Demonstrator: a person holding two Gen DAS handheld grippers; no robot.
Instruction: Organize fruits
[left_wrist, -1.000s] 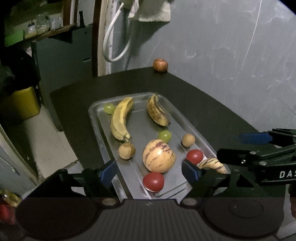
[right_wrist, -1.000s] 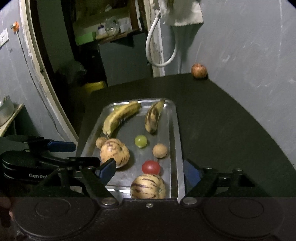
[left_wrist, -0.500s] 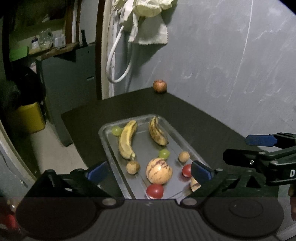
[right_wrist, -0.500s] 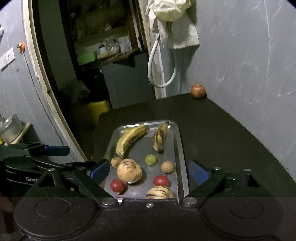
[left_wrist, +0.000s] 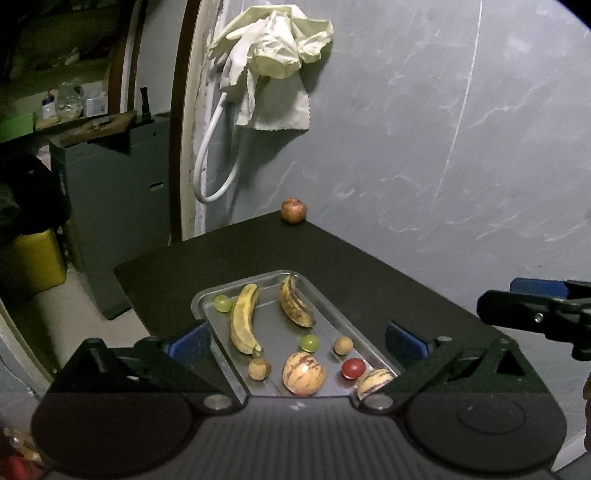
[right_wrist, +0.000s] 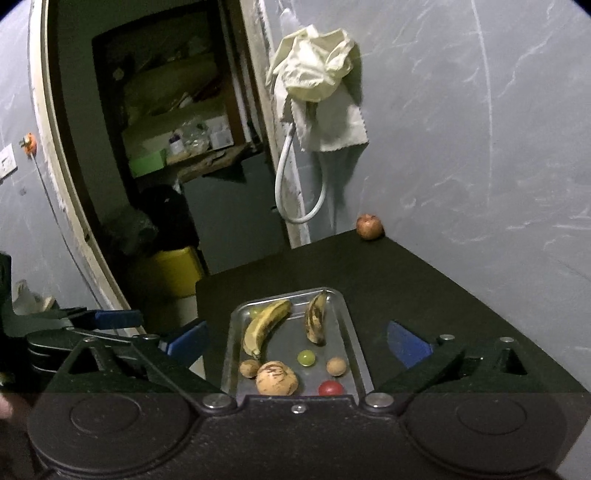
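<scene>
So the fruit is pretty much all sitting in the metal tray (left_wrist: 334, 312) in the middle of the dark tabletop (left_wrist: 388, 273): two bananas up at the far end, a yellower one (left_wrist: 243, 318) on the left and a browner, spottier one (left_wrist: 295, 302) on the right, with a green grape (left_wrist: 222, 303) tucked in the far left corner and another grape (left_wrist: 309, 342) nearer the centre. Closer in there's a striped melon-looking fruit (left_wrist: 304, 373), two small brown round ones (left_wrist: 259, 368) and (left_wrist: 343, 345), a red tomato (left_wrist: 353, 368), and a second striped fruit (left_wrist: 373, 382) partly hidden behind the left gripper (left_wrist: 295, 338). One lone apple (left_wrist: 293, 210) is way off at the far corner of the tabletop, right against the grey wall (left_wrist: 443, 129). The left gripper's jaws are opening wide with nothing between them, hovering over the near end of the tray. Same deal for the right gripper (right_wrist: 295, 341): jaws opening, nothing gripped. A pale cloth (right_wrist: 317, 81) hangs on the wall beside the doorway.
</scene>
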